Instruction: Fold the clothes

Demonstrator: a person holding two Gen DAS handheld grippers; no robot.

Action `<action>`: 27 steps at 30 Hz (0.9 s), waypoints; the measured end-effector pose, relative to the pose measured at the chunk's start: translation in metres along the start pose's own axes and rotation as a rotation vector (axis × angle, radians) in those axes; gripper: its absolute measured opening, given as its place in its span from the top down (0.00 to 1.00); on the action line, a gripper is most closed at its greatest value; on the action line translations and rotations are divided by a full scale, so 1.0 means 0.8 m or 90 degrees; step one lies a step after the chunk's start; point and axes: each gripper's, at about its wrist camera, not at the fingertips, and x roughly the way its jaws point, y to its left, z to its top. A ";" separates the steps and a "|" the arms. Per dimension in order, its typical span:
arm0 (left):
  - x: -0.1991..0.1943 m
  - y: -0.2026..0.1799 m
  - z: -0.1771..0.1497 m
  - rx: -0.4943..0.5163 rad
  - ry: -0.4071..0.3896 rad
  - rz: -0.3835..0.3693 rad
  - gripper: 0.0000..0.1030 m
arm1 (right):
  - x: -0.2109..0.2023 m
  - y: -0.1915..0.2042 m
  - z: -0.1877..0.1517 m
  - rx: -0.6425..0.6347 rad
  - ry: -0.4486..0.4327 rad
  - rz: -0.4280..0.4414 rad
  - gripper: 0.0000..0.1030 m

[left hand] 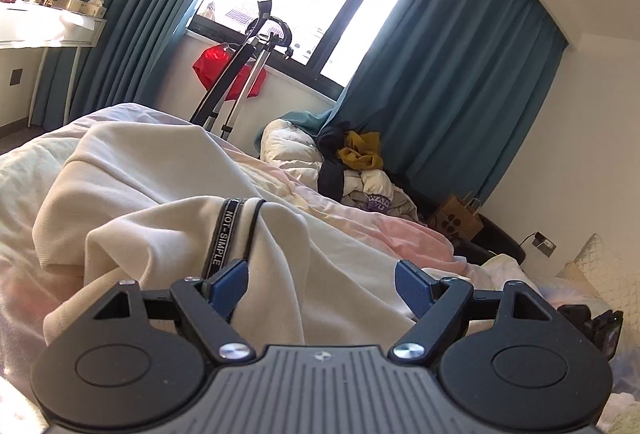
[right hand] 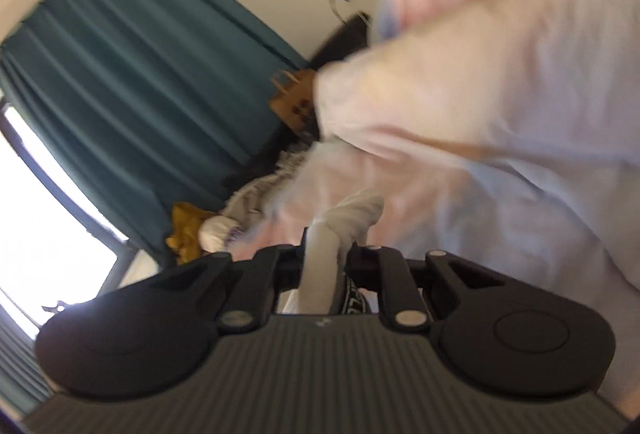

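A cream garment (left hand: 152, 186) with a black "NOT SIMPLE" tape (left hand: 224, 234) lies crumpled on the bed (left hand: 24, 170). My left gripper (left hand: 322, 280) is open just above it, blue fingertips (left hand: 230, 284) spread with cloth between and below them. In the blurred, tilted right wrist view, my right gripper (right hand: 340, 254) is shut on a bunched fold of the cream garment (right hand: 344, 214), the black printed tape showing beside the fold. More pale cloth (right hand: 500, 94) spreads ahead of it.
A pile of clothes (left hand: 360, 162) with a mustard piece lies at the bed's far side by teal curtains (left hand: 460, 74). A black-and-silver stand (left hand: 240, 74) with a red item stands by the window. A brown paper bag (left hand: 456, 218) sits on the floor. A white dressing table (left hand: 52, 26) stands left.
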 end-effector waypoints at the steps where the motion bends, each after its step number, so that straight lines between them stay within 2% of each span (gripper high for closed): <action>1: 0.006 -0.002 -0.002 0.003 0.008 0.006 0.21 | 0.010 -0.023 -0.007 0.027 0.027 -0.021 0.85; 4: 0.023 -0.008 -0.006 0.018 0.028 0.026 0.21 | 0.023 -0.044 -0.019 0.028 0.059 -0.041 0.83; 8: 0.032 -0.011 -0.009 0.040 0.052 0.048 0.21 | 0.012 -0.023 -0.023 -0.027 0.068 -0.062 0.76; 10: 0.033 -0.011 -0.012 0.051 0.073 0.055 0.21 | -0.016 -0.010 -0.030 -0.039 0.069 -0.088 0.71; 13: 0.032 -0.010 -0.022 0.074 0.112 0.073 0.21 | -0.055 0.002 -0.029 -0.074 0.079 -0.101 0.57; 15: 0.031 -0.008 -0.029 0.088 0.134 0.089 0.21 | -0.085 0.017 -0.032 -0.112 0.060 -0.114 0.33; 17: 0.029 -0.008 -0.037 0.098 0.147 0.096 0.21 | -0.114 0.032 -0.034 -0.149 0.041 -0.126 0.22; 20: 0.025 -0.008 -0.047 0.118 0.162 0.108 0.21 | -0.155 0.058 -0.044 -0.198 0.050 -0.092 0.21; 22: 0.025 -0.010 -0.054 0.133 0.168 0.116 0.21 | -0.180 0.081 -0.056 -0.236 0.071 -0.049 0.21; 24: 0.025 -0.014 -0.059 0.148 0.173 0.122 0.21 | -0.198 0.108 -0.074 -0.279 0.112 0.018 0.21; 27: 0.026 -0.016 -0.068 0.171 0.175 0.136 0.23 | -0.211 0.151 -0.125 -0.353 0.233 0.136 0.21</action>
